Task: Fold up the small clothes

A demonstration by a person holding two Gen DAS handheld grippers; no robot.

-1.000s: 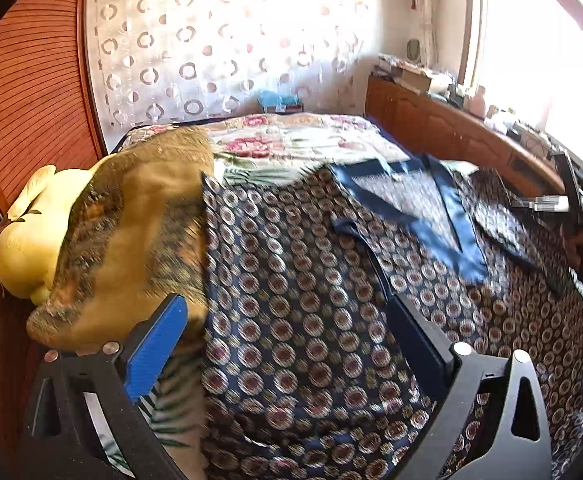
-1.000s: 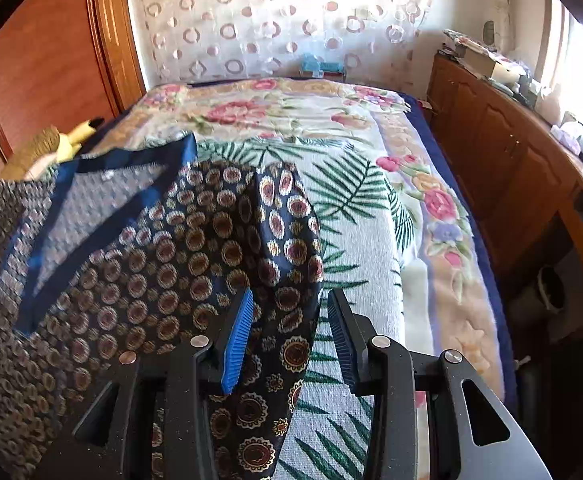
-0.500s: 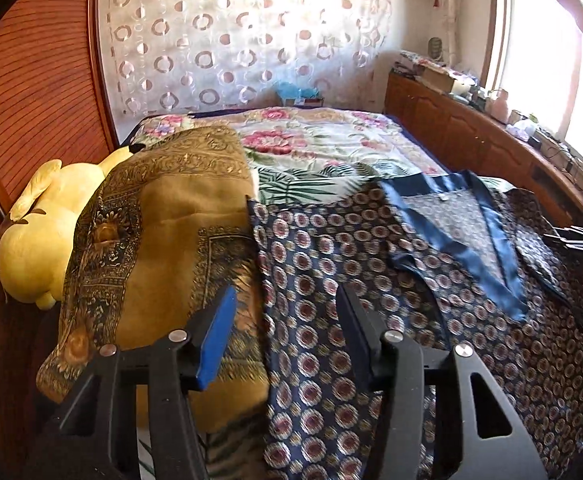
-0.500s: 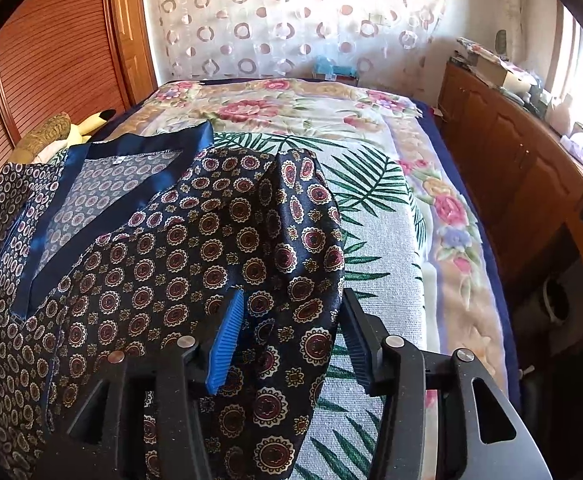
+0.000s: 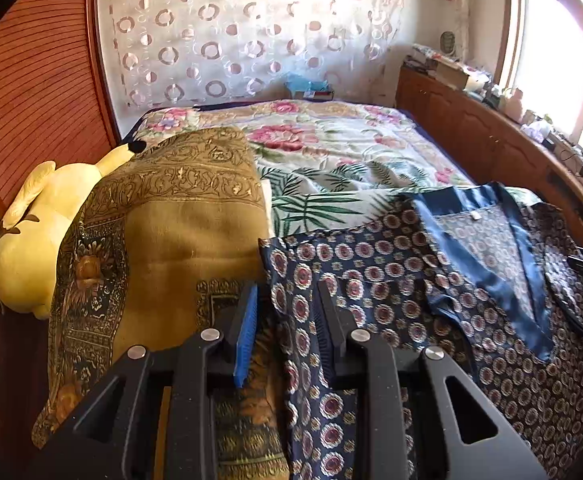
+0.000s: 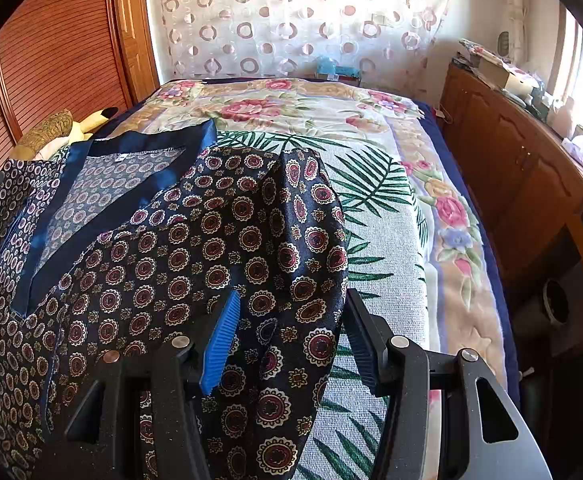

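A navy top with round medallion print and a blue satin V-neck lies spread on the bed; it shows in the left wrist view (image 5: 411,280) and the right wrist view (image 6: 163,248). My left gripper (image 5: 287,304) stands partly open around the top's left edge, the cloth between its fingers, not pinched. My right gripper (image 6: 291,312) is open, with the top's raised right sleeve fold lying between its fingers.
A mustard patterned cloth (image 5: 163,240) lies left of the top, beside a yellow plush toy (image 5: 31,240). The floral bedspread (image 6: 391,240) lies beneath. A wooden cabinet (image 6: 531,184) with clutter runs along the right; a wooden wardrobe (image 5: 31,100) stands left.
My left gripper has narrowed from wide open and shifted left to the top's left edge. My right gripper has opened wider over the sleeve fold.
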